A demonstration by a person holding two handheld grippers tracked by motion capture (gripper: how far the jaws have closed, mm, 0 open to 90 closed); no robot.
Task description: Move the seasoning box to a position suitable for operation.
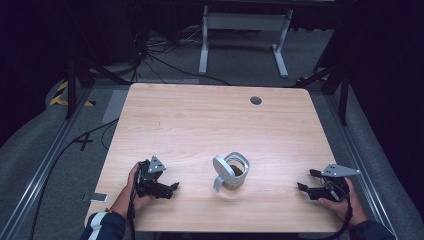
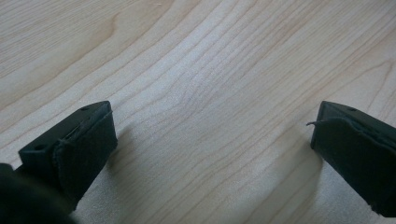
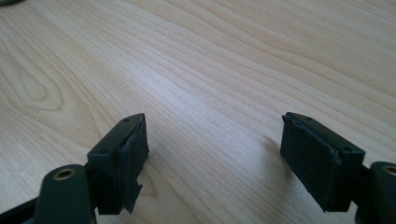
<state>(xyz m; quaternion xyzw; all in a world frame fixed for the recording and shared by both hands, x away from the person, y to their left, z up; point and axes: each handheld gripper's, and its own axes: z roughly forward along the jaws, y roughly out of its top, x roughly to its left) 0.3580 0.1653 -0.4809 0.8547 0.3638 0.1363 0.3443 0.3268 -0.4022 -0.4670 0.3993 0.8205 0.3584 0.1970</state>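
Note:
A white and grey ring-shaped device [image 1: 231, 170] with a curved band lies on the wooden table [image 1: 200, 120], near the middle of its front half. My left gripper [image 1: 173, 190] rests low at the front left, jaws pointing right toward the device, about a hand's width from it. Seen in its own view, the left gripper [image 2: 212, 135] is open over bare wood. At the front right, my right gripper [image 1: 305, 179] points left toward the device and sits farther from it. In its own view, the right gripper [image 3: 215, 154] is open with nothing between its jaws.
A dark round grommet hole [image 1: 256, 100] sits near the table's far edge. Beyond the table stands a white desk frame [image 1: 245, 22], with cables on the grey floor. A small flat phone-like object [image 1: 95, 197] lies on the floor at the front left.

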